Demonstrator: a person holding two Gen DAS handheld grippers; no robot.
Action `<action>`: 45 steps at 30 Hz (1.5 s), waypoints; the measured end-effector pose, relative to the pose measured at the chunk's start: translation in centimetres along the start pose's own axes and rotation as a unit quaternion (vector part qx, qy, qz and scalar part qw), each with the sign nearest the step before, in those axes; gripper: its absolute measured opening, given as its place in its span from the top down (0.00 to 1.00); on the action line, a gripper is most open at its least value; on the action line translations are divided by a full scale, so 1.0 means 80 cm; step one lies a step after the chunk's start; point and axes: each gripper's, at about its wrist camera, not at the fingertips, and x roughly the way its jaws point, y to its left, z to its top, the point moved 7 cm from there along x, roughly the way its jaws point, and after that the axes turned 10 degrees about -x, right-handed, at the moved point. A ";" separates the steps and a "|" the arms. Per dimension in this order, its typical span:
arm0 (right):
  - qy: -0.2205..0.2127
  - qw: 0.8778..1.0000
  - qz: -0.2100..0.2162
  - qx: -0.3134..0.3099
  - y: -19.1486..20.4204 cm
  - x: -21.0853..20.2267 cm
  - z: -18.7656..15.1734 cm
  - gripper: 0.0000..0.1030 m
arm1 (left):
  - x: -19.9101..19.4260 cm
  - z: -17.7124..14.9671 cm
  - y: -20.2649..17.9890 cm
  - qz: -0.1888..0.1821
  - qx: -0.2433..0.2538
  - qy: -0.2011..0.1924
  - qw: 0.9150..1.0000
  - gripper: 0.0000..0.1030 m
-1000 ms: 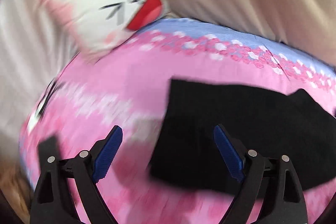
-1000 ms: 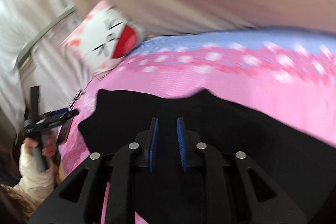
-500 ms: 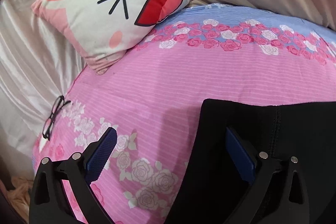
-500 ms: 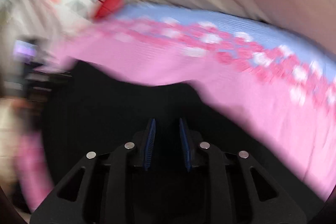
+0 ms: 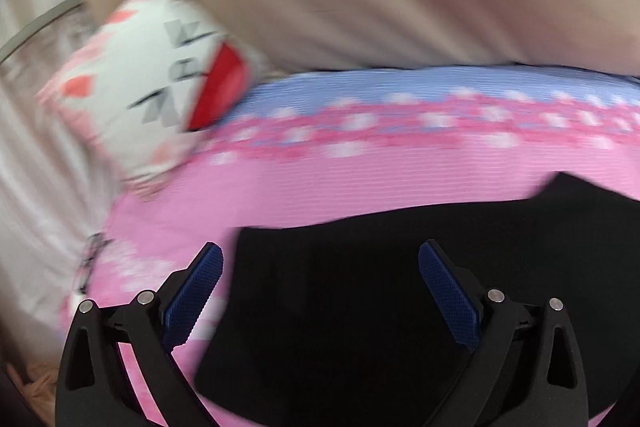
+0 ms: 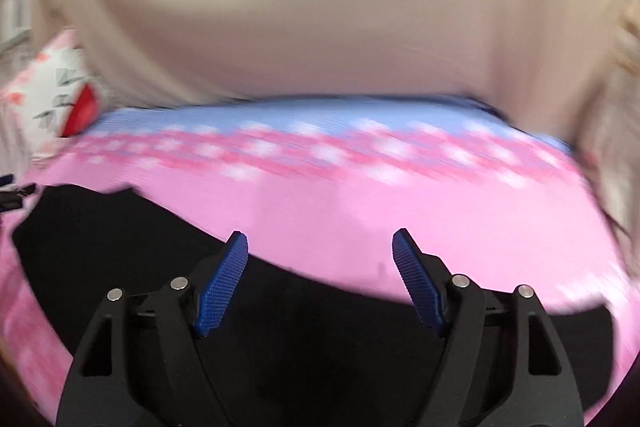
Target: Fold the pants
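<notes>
Left gripper [image 5: 320,291]: black plastic linkage arms with triangular cut-outs, two silver pivot screws per side, blue pads [image 5: 448,301] with a fine knurled texture on the inner finger faces. Right gripper [image 6: 320,281]: identical build, with black arms, silver screws and blue textured pads [image 6: 222,285]. Both views are motion-blurred.

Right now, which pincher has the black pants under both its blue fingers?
The right gripper: black pants lie beneath both blue fingers. On the left gripper, the left finger is over the pink sheet.
</notes>
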 end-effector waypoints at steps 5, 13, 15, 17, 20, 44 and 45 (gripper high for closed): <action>0.036 0.992 -0.095 0.071 -0.152 -0.042 -0.090 0.30 | 0.017 -0.008 -0.113 -0.031 0.022 0.019 0.999 0.06; 0.066 0.983 -0.084 0.147 -0.298 -0.037 -0.148 0.29 | 0.037 -0.029 -0.200 -0.031 0.030 0.044 0.998 0.06; 0.074 0.985 -0.065 0.139 -0.301 -0.022 -0.150 0.30 | 0.042 -0.036 -0.207 -0.020 0.025 0.047 0.998 0.06; 0.092 0.987 -0.034 0.127 -0.295 -0.002 -0.154 0.56 | 0.041 -0.036 -0.208 -0.008 0.021 0.038 0.999 0.05; 0.120 0.988 -0.044 0.082 -0.280 0.017 -0.159 0.79 | 0.042 -0.034 -0.208 0.004 0.016 0.032 0.999 0.05; 0.084 0.989 -0.017 0.122 -0.276 0.037 -0.152 0.76 | 0.057 -0.005 -0.215 0.006 -0.016 0.027 0.999 0.05; 0.084 0.983 -0.030 0.160 -0.291 0.028 -0.152 0.76 | 0.051 -0.002 -0.211 0.008 -0.016 0.024 1.000 0.05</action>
